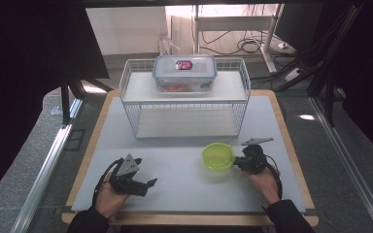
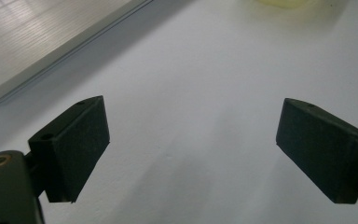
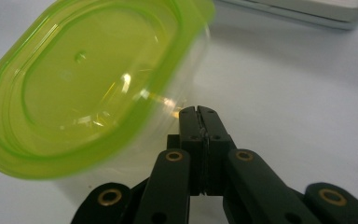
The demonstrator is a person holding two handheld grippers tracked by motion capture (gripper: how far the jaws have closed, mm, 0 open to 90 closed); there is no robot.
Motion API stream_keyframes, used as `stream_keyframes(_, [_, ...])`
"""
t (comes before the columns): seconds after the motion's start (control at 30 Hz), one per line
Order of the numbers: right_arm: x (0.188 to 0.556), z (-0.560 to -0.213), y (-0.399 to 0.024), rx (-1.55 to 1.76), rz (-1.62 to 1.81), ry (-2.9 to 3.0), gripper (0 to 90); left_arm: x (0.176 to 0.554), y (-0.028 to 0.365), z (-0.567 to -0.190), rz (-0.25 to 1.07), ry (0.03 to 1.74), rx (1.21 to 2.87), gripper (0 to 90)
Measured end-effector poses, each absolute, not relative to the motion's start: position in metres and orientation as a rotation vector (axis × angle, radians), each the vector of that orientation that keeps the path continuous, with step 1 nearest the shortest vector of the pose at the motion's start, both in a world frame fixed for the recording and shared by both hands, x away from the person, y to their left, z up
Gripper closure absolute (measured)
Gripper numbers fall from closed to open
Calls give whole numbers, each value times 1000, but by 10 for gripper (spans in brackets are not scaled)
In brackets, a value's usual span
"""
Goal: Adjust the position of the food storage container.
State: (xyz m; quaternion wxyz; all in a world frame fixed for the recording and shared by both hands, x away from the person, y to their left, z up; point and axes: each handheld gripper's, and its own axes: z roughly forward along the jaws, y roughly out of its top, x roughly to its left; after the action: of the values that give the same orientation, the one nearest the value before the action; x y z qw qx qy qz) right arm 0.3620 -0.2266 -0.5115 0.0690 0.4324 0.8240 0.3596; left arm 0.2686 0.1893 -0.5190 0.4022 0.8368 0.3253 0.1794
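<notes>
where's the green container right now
In the high view the green container sits on the white mat, right of centre, just in front of the wire rack, beside the right gripper.

One green-lidded container (image 1: 218, 156) near the tabletop's right edge. One white wire rack (image 1: 184, 99) at the far edge, two shelves. One clear lidded box (image 1: 185, 73) on the rack's top shelf. Two grippers: left gripper (image 1: 145, 185), right gripper (image 1: 238, 162). One tabletop (image 1: 175, 165).
</notes>
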Motion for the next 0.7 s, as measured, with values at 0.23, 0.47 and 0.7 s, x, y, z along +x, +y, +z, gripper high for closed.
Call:
stream_keyframes(0.23, [365, -514, -206, 1247, 1086, 2525, 897, 268, 189, -518, 436, 829, 2109, 95])
stream_keyframes(0.47, [363, -516, -187, 1222, 1109, 2576, 896, 266, 191, -519, 422, 839, 2101, 95])
stream_keyframes(0.7, [358, -520, -163, 1181, 1120, 2630, 887, 265, 191, -519, 415, 837, 2104, 95])
